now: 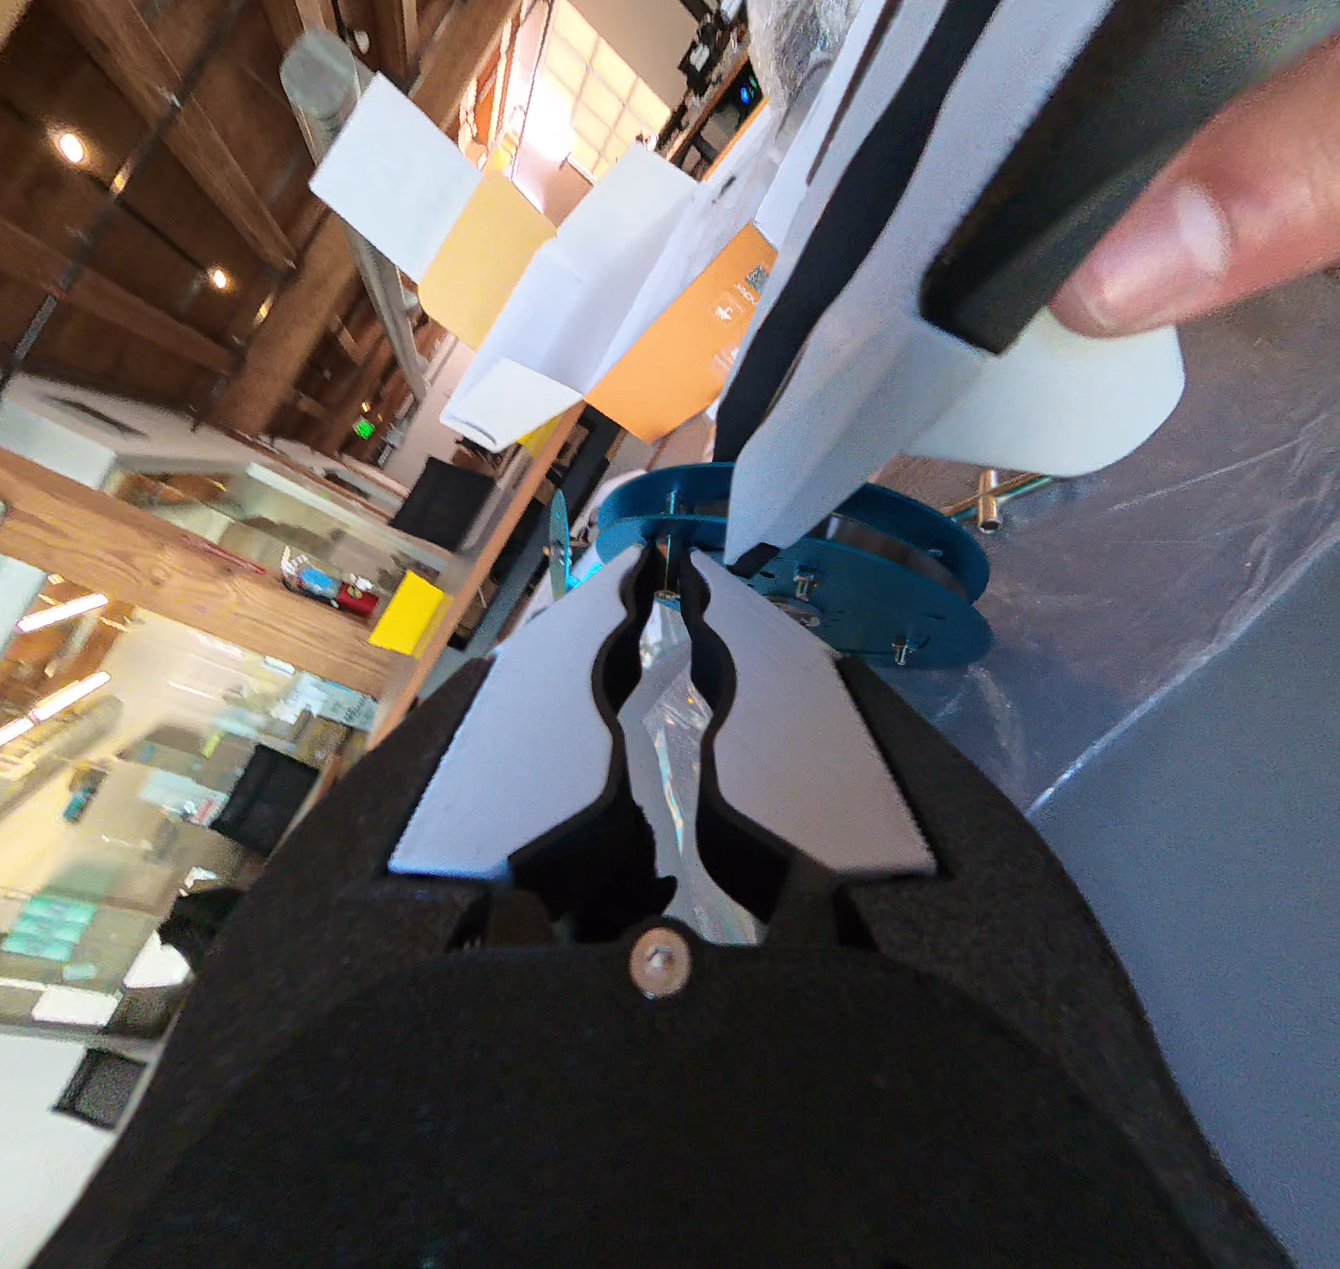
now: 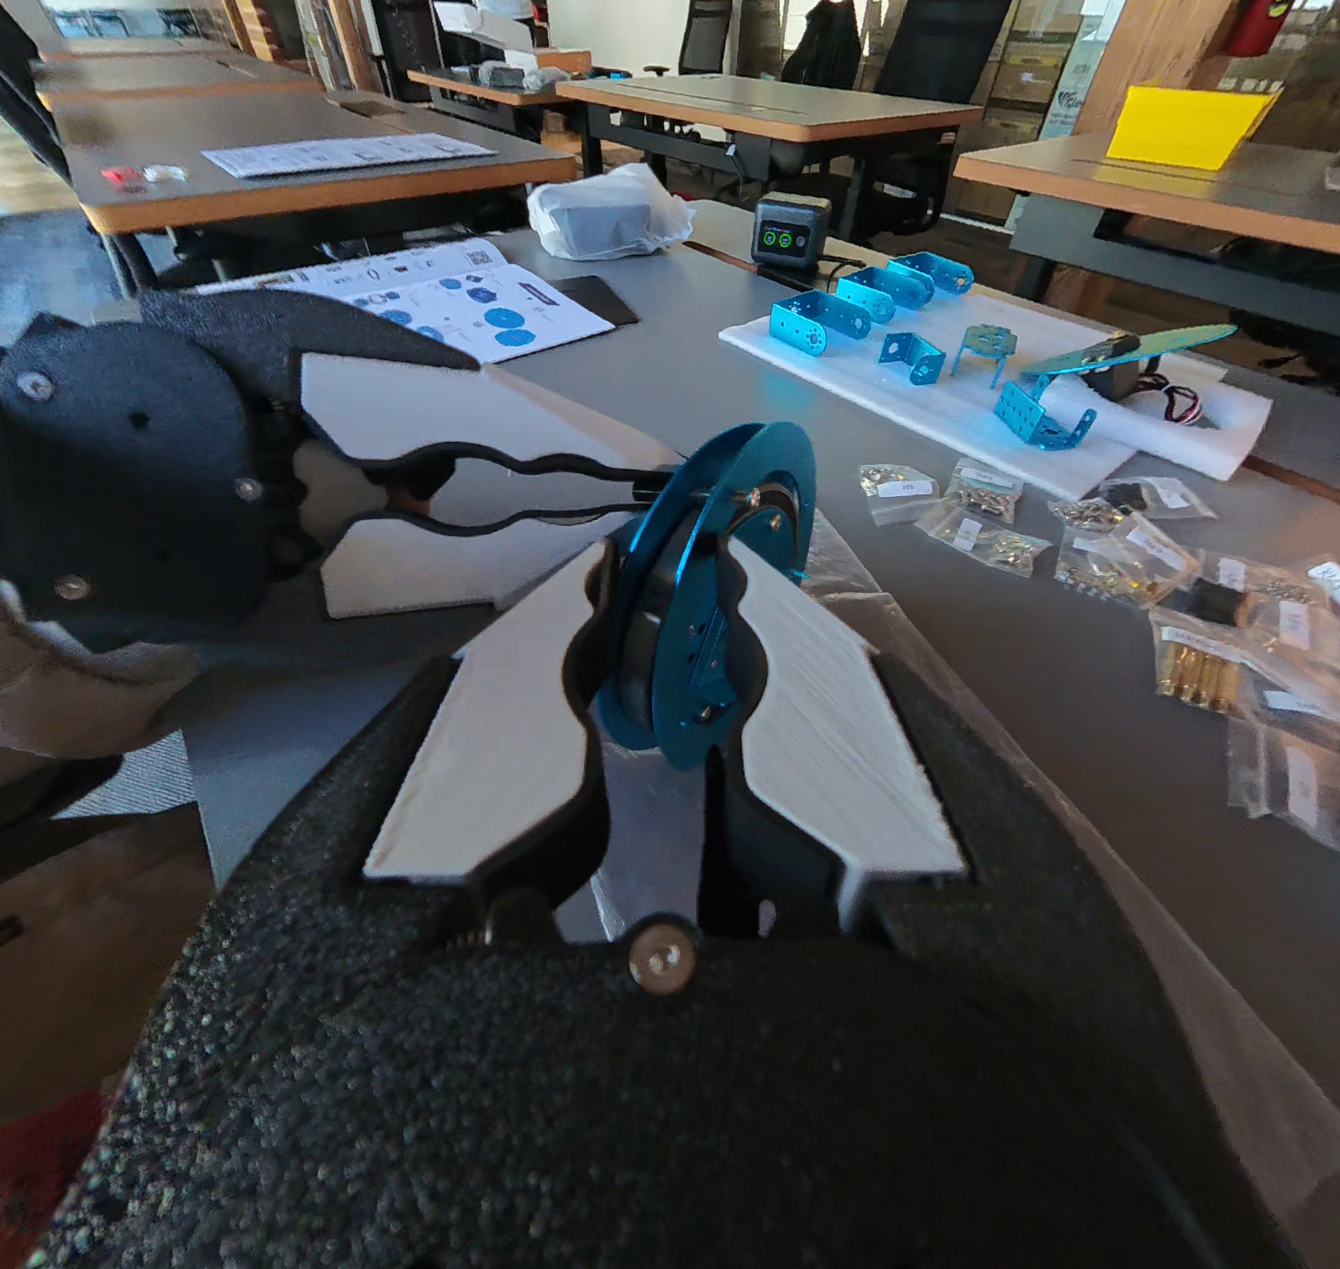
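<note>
1. A grey table with a wood-coloured edge carries the whole scene; an open instruction booklet with blue diagrams lies toward its far left.
2. A white foam sheet near the far right edge bears loose blue metal brackets.
3. Small clear bags of screws and brass spacers are spread along the right edge, just in front of the foam.
4. The right gripper, white-fingered with black pads, is closed about a blue metal double-disc assembly, held on edge above the table's near middle.
5. The left gripper comes in from the left, its fingers nearly together and pinching a thin pin at the disc's rim.
6. A person's fingertip rests on the right gripper's body.
</note>
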Demonstrator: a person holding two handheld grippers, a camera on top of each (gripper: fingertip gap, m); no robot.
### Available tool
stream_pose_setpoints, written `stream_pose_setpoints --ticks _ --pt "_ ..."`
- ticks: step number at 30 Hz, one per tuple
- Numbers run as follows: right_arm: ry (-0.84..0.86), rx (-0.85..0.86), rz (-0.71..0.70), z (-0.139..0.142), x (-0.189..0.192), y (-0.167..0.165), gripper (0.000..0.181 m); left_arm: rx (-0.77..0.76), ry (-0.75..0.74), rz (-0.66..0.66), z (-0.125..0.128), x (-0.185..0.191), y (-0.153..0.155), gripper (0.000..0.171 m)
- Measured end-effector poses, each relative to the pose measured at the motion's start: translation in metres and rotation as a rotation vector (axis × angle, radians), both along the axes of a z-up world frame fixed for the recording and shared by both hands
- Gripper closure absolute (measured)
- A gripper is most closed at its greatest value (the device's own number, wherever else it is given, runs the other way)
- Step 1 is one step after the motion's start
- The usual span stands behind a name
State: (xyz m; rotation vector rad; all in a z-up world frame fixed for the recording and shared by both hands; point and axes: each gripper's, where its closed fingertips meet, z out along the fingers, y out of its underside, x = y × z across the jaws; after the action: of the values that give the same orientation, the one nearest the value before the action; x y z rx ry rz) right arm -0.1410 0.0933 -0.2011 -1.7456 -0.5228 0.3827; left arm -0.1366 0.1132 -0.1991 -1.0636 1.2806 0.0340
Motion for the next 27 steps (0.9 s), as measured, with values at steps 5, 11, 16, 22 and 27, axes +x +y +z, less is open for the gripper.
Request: stream_pose_setpoints --ticks 5,11,16,22,27 --pt "-0.079 0.012 -0.013 0.005 -0.006 -0.009 0.159 -0.166 -0.058 0.066 0.006 -0.009 -0.013 0.169" --pt "-0.183 -0.013 -0.053 0.009 0.003 -0.018 0.168 -0.216 -0.058 0.057 0.012 -0.011 -0.027 0.168" --pt "-0.125 -0.092 0.045 -0.009 -0.001 -0.021 0.139 -0.281 -0.071 0.055 0.005 -0.008 -0.022 0.168" --pt "-0.114 -0.134 0.033 -0.022 0.006 -0.006 0.158 -0.379 -0.107 0.017 0.005 -0.004 -0.015 0.167" --pt "-0.109 -0.233 0.172 -0.024 0.009 -0.001 0.159 -0.415 -0.055 -0.078 -0.001 -0.005 -0.017 0.160"
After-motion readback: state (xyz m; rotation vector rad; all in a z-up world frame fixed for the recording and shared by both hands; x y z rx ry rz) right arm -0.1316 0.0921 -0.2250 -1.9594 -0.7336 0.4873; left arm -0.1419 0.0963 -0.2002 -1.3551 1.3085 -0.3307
